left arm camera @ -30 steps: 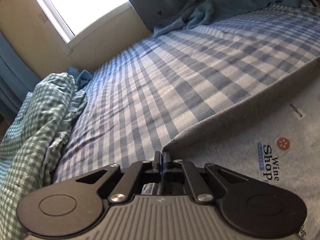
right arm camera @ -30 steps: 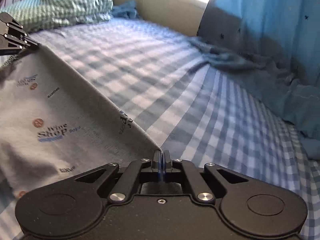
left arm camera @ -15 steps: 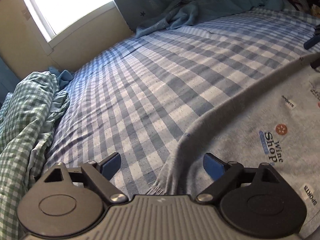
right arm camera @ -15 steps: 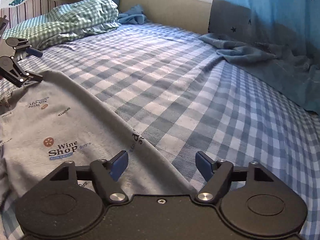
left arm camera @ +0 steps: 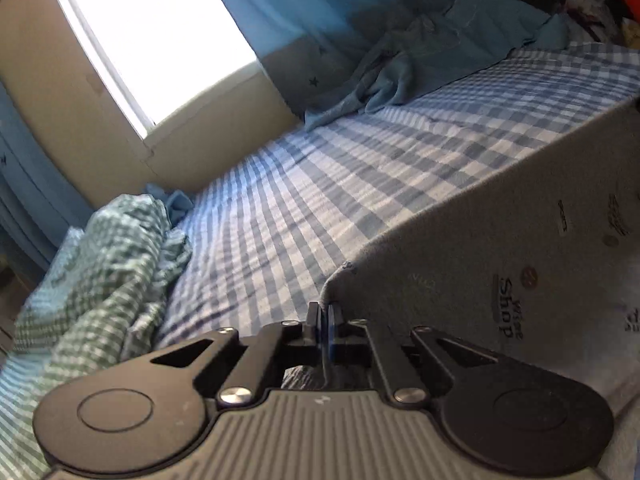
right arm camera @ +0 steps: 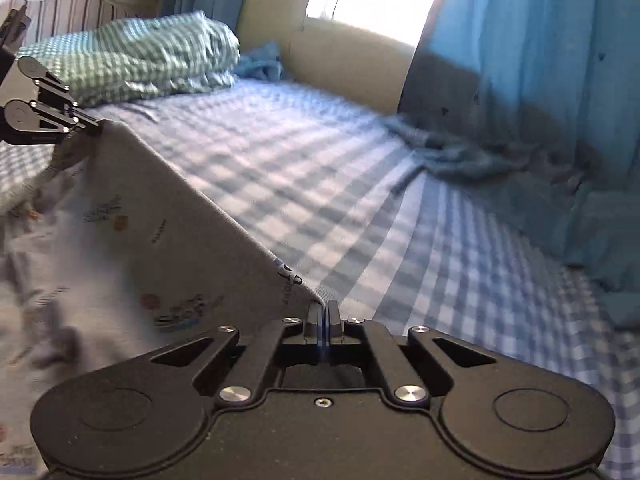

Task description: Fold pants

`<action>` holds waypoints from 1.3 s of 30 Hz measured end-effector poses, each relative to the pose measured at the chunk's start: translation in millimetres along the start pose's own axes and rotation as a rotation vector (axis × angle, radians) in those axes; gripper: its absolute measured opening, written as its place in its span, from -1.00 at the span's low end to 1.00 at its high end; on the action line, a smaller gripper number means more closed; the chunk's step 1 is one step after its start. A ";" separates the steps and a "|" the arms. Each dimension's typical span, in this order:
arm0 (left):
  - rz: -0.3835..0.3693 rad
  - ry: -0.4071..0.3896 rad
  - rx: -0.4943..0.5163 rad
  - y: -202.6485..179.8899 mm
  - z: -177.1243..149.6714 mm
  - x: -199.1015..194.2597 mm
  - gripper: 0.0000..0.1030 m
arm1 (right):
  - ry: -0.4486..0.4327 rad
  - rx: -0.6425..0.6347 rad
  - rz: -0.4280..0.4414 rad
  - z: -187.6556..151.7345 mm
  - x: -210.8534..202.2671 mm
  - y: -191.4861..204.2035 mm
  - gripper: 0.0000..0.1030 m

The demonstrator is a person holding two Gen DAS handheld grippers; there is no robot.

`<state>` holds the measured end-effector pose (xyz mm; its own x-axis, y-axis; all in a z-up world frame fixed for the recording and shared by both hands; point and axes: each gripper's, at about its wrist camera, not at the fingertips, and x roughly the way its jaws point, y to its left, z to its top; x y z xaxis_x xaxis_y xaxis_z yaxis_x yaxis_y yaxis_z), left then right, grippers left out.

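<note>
The grey printed pants are held up off the blue checked bed, their top edge stretched taut between my two grippers. My left gripper is shut on one corner of the pants edge. My right gripper is shut on the other corner; the pants slope away to the left from it. In the right wrist view the left gripper shows at the far left, pinching the far corner. The lower part of the pants hangs blurred.
The blue checked bed sheet stretches ahead. A green checked pillow lies at the headboard end. A crumpled blue curtain or cloth lies along the window side. A bright window is behind.
Half a second ago both grippers were open over the flat pants. Now both are shut on the pants edge and have lifted it off the bed.
</note>
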<state>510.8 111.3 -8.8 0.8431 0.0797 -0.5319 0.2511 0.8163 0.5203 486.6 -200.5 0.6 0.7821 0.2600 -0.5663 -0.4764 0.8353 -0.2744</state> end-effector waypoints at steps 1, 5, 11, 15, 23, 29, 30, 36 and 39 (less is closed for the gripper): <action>0.018 -0.029 0.047 -3.1 -2.8 -16.7 -0.96 | -0.020 -0.021 -0.013 -1.0 -21.0 8.9 -1.00; 0.056 -0.144 0.193 -17.3 -25.6 -81.1 -0.96 | -0.074 -0.100 -0.044 -18.8 -98.6 49.9 -1.00; 0.060 -0.265 0.355 -45.2 -89.2 -145.4 -0.96 | -0.081 -0.197 -0.083 -69.1 -180.6 128.2 -1.00; 0.059 -0.280 0.456 -79.9 -143.3 -163.6 -0.96 | -0.022 -0.223 -0.075 -111.4 -199.5 180.5 -1.00; 0.033 -0.249 0.441 -104.6 -186.3 -174.3 -0.96 | -0.023 -0.261 -0.132 -138.4 -214.5 227.3 -1.00; 0.003 -0.243 0.438 -100.6 -193.7 -187.7 -0.97 | 0.015 -0.274 -0.116 -149.7 -232.9 239.8 -1.00; 0.000 -0.229 0.449 -103.3 -196.1 -185.4 -0.97 | 0.027 -0.275 -0.109 -154.2 -231.9 244.0 -1.00; -0.017 -0.141 0.467 -119.2 -204.8 -177.2 -0.86 | 0.054 -0.254 -0.121 -172.2 -216.2 257.0 -1.00; -0.025 -0.103 0.391 -114.4 -200.0 -183.7 -0.27 | 0.029 -0.192 -0.129 -174.0 -225.3 247.8 -0.58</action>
<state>232.1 117.8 -104.2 0.8727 -0.0111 -0.4881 0.4173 0.5361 0.7338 122.4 -136.3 -75.0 0.8309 0.1408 -0.5383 -0.4430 0.7527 -0.4870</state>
